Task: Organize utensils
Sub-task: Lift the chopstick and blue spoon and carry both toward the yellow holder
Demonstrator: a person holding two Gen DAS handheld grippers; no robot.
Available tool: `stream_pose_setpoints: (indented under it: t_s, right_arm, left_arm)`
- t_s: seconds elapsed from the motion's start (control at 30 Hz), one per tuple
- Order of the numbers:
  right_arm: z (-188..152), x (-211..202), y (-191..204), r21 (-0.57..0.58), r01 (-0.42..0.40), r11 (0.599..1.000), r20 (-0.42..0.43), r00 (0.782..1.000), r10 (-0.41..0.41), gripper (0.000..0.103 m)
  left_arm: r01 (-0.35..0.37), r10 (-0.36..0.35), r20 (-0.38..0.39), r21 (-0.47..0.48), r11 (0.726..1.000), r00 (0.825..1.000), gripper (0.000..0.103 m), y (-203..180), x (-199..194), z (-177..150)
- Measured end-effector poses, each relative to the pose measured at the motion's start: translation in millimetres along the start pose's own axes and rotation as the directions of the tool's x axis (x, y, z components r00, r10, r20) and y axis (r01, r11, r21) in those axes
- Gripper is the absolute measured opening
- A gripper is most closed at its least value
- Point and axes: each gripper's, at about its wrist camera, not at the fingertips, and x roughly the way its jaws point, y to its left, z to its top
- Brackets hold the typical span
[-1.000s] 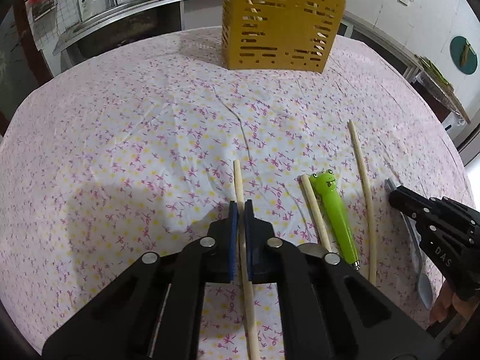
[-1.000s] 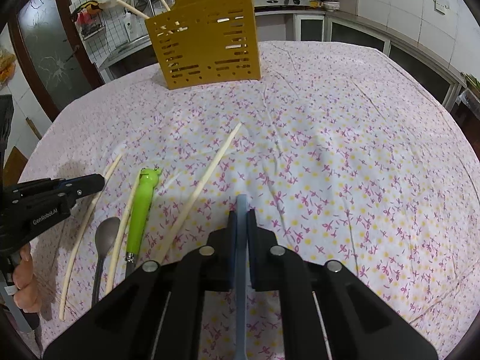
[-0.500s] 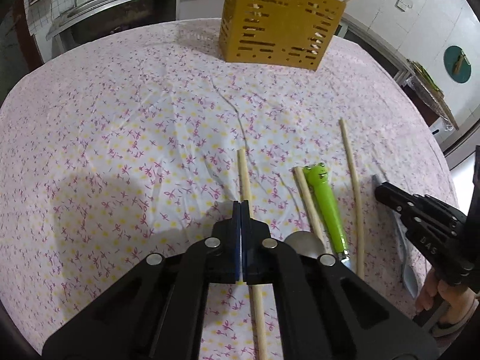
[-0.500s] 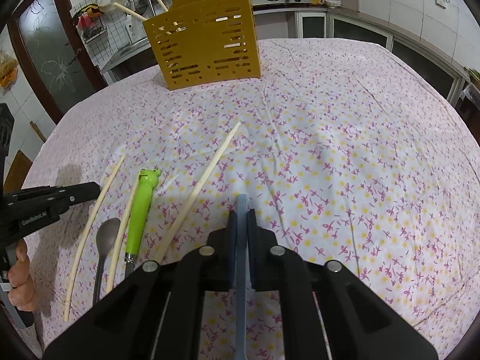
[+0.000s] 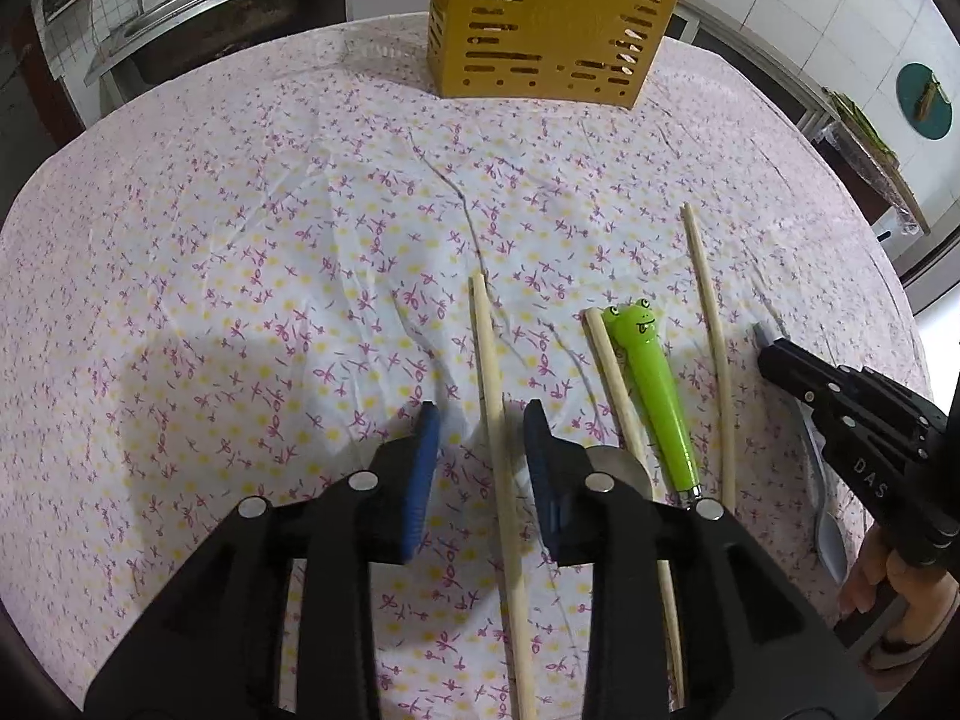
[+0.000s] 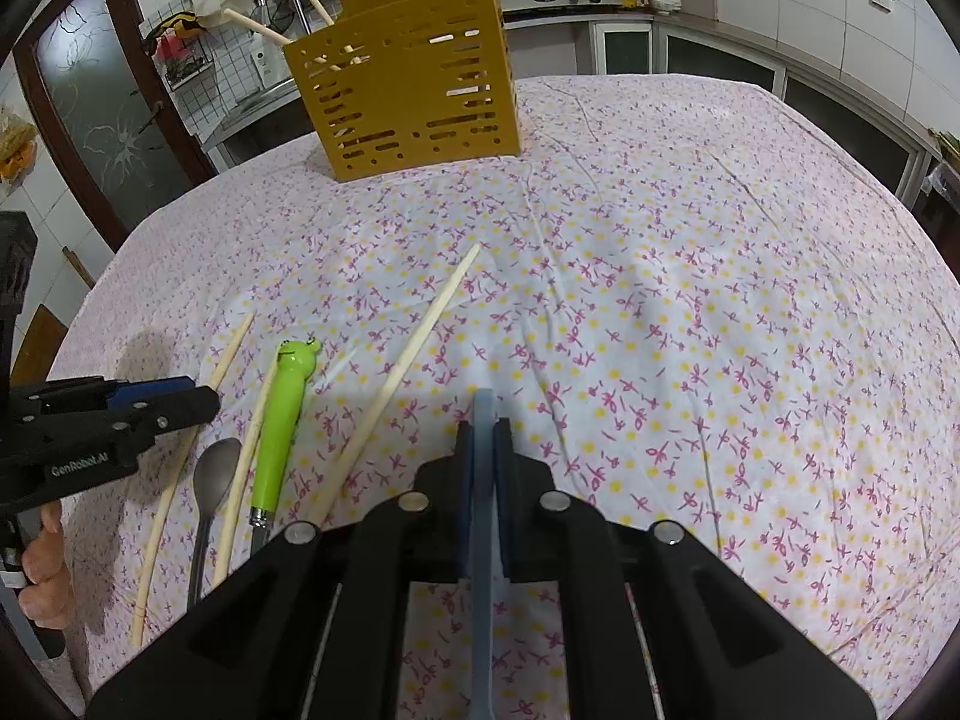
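Utensil sort: yellow slotted holder at the far edge of the floral tablecloth, loose pieces near.

The left gripper is opening astride one chopstick, unpinched; a slip or roll is risked. A blue-grey spoon handle is pinched by the right gripper; the thin handle may twist.

1. The left tongs point steeply down, jaws opening, pads clear of the chopstick lying between them.
2. The right tongs stay-free, angled down, are clamped on a pale blue handle.
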Motion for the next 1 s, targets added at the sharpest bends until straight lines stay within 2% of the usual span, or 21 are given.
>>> stream_pose_setpoints:
  t_s: [0.07,0.1,0.13,0.27,0.37,0.7,0.8,1.0]
  right_arm:
    - [-0.3,0.0,-0.4,0.001,-0.002,1.000,0.000,1.000,0.002,0.007]
    - [-0.4,-0.1,-0.5,0.002,-0.002,1.000,0.000,1.000,0.002,0.007]
    - [-0.4,-0.1,-0.6,0.001,-0.001,1.000,0.000,1.000,0.001,0.007]
    - [-0.6,0.2,-0.9,0.000,0.002,1.000,-0.003,1.000,-0.002,0.007]
    - [-0.1,-0.1,0.5,-0.006,0.008,1.000,-0.005,1.000,-0.008,0.007]
    - [9.2,-21.2,-2.4,0.018,-0.026,0.999,0.081,0.996,0.025,0.007]
    - [13.9,-28.2,0.6,0.018,-0.035,0.999,0.110,0.993,0.033,0.007]
    - [20.6,-38.3,4.4,0.011,-0.036,0.999,0.161,0.986,0.034,0.007]
  left_arm:
    - [-0.019,0.019,0.002,0.020,1.000,1.000,0.026,-3.5,1.0,0.0]
    - [-0.034,0.034,0.004,0.028,0.999,0.999,0.016,-5.2,0.8,-0.3]
    - [-0.055,0.054,0.005,0.037,0.998,0.999,0.013,-6.6,1.7,0.3]
    - [-0.080,0.081,-0.012,0.078,0.994,0.997,0.013,-10.8,5.8,5.2]
    - [-0.080,0.081,-0.015,0.061,0.995,0.997,0.006,-8.0,6.5,10.1]
    - [0.015,-0.014,0.114,-0.010,1.000,0.993,0.005,1.8,-28.9,8.1]
    - [0.041,-0.039,0.178,-0.011,0.999,0.983,0.004,2.3,-46.6,10.1]
    - [0.047,-0.049,0.235,0.014,0.999,0.971,0.004,-3.5,-67.9,10.8]
